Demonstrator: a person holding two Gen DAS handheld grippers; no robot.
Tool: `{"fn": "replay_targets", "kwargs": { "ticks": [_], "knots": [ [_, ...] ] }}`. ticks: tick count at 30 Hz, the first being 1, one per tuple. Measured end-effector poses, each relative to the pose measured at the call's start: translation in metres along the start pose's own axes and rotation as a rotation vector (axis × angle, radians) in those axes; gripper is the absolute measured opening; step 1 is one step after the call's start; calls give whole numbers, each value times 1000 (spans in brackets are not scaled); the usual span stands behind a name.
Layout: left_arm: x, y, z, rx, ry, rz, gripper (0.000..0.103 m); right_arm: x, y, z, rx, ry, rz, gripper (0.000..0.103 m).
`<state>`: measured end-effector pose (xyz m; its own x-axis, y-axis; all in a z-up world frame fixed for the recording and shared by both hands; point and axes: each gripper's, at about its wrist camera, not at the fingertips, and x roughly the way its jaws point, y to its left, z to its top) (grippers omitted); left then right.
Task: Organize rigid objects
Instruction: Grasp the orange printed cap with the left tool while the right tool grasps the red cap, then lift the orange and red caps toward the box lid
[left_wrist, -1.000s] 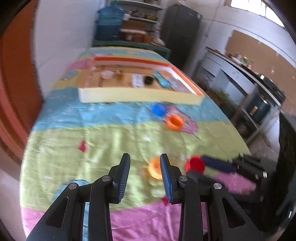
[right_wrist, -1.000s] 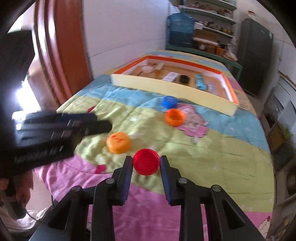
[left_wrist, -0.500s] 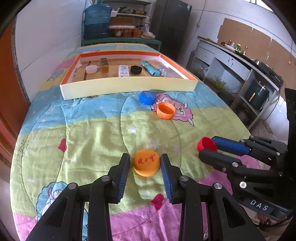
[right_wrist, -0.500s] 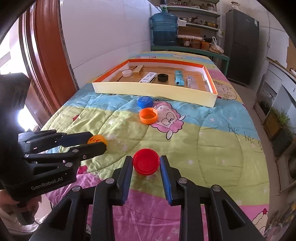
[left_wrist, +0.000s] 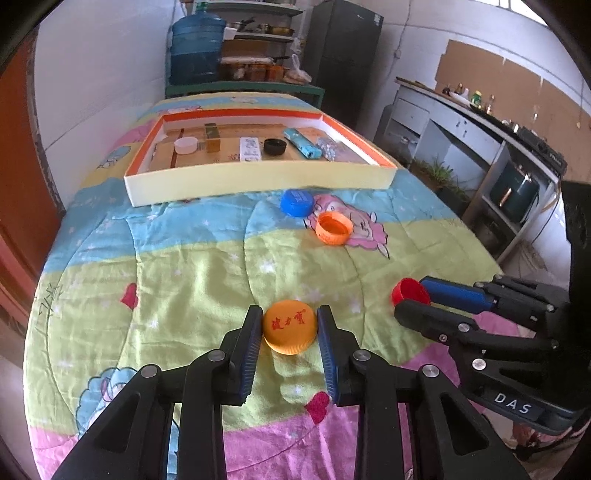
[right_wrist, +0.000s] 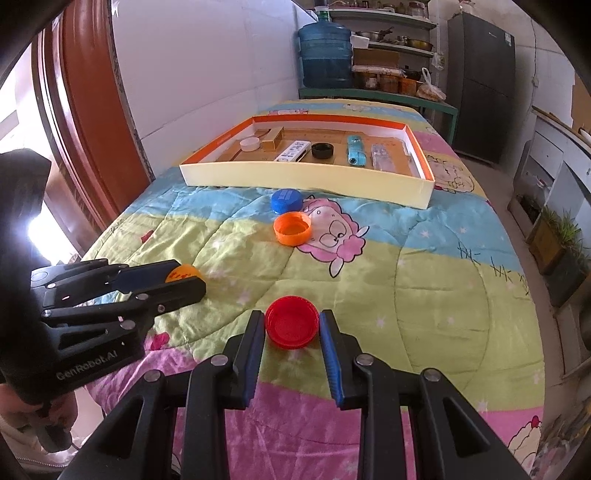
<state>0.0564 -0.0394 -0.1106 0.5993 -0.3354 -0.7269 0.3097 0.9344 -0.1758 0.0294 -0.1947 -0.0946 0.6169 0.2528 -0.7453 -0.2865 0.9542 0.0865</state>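
Two hand-held claws work over a table-like surface draped in a bright cartoon quilt (left_wrist: 184, 266), with a shallow tray (left_wrist: 258, 184) lying at its far end. The risk first: each claw grips a smooth, shallow cap only by its rim, so on the carry to the tray a cap could likely tilt, pop free and roll away over the soft quilt; a low approach could also knock the tray's near wall or the two loose caps lying in front of it. The left claw (left_wrist: 290, 326) is narrowed to the width of one cap and clamps an orange cap with red writing (left_wrist: 290, 325), top side up, both pads pressing its ribbed edge. The right claw (right_wrist: 291, 326) is closed to about the same width on a red cap (right_wrist: 291, 326), hollow side up. Both held caps sit well short of the tray, on the near side of the quilt. Just in front of the tray's near wall lie a blue cap (left_wrist: 296, 202) and, beside it, an open orange cap (left_wrist: 333, 229). Inside the tray are a white cap (left_wrist: 185, 145), a black cap (left_wrist: 275, 146) and other small items.
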Motion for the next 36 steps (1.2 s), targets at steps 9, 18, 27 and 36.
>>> {"fn": "replay_targets", "kwargs": {
  "ticks": [9,18,27,36],
  "knots": [
    [-14,16,31,-41,-56,6,31,-3,-2,22,-7,-42,1,30],
    [-25,26,63,-54,-109,28,31,-4,-5,44,-13,-83,-5,30],
    [-34,30,95,-76,-171,49,31,-7,-10,69,-21,-120,-19,30],
    [-34,42,123,-120,-197,59,31,-7,-19,98,-25,-157,-38,30]
  ]
}}
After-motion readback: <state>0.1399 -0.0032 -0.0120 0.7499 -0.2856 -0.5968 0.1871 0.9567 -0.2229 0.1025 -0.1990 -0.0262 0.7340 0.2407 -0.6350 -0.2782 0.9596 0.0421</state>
